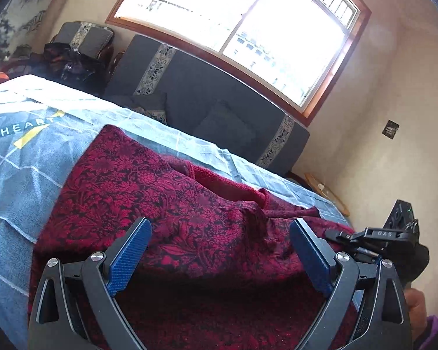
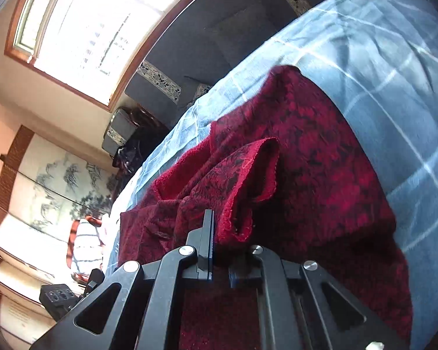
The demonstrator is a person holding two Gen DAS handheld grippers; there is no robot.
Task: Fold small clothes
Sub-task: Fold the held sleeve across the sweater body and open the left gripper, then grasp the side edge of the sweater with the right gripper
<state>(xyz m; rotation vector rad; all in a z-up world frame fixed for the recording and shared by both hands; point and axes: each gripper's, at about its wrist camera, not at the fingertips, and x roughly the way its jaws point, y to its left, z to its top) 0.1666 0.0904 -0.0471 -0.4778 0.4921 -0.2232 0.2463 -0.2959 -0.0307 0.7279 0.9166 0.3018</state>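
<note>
A dark red floral garment (image 1: pixel 149 198) lies spread on a blue checked bedsheet (image 1: pixel 20 160). My left gripper (image 1: pixel 219 233) is open, its blue pads (image 1: pixel 128 250) wide apart just above the garment's near part, holding nothing. In the right wrist view the same garment (image 2: pixel 321 151) is bunched, with a folded cuff or sleeve edge (image 2: pixel 260 180) raised. My right gripper (image 2: pixel 211 224) is shut on a pinch of the red fabric and lifts it. The right gripper's body also shows at the right edge of the left wrist view (image 1: pixel 388 236).
A dark grey sofa (image 1: pixel 207 93) with cushions stands beyond the bed under a bright window (image 1: pixel 242 20). A dark bag (image 1: pixel 70 61) sits at the back left. A painted screen (image 2: pixel 58 186) and striped chair are off the bed's side.
</note>
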